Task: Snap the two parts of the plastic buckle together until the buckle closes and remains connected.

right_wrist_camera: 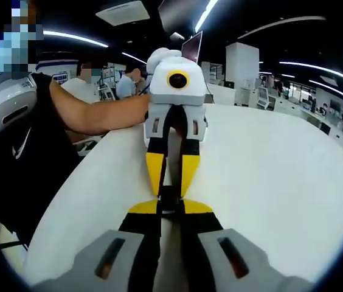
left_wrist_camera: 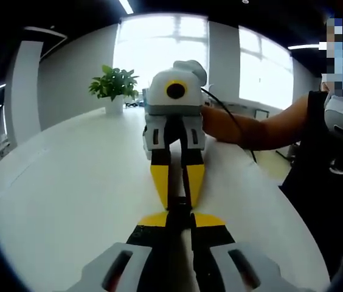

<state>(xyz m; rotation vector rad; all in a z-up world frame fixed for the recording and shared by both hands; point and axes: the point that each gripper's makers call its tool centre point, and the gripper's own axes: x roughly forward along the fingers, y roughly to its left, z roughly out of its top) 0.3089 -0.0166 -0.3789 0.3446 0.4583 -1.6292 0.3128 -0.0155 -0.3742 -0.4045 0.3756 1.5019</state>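
Black buckle [left_wrist_camera: 178,205] largely hidden between meeting yellow jaw tips over the white table [left_wrist_camera: 68,182]; left gripper [left_wrist_camera: 178,220] and right gripper [right_wrist_camera: 169,208] each clamp one end.

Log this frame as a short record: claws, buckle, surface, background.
left claw: low over the table, closed on its end of the buckle
right claw: facing the left claw tip to tip, closed on the other end
buckle: black, at the meeting point of the claws; whether it is latched cannot be told
table: white, bare around the claws
potted plant: at the far table edge, by the window
person's forearm: reaching in behind the right claw
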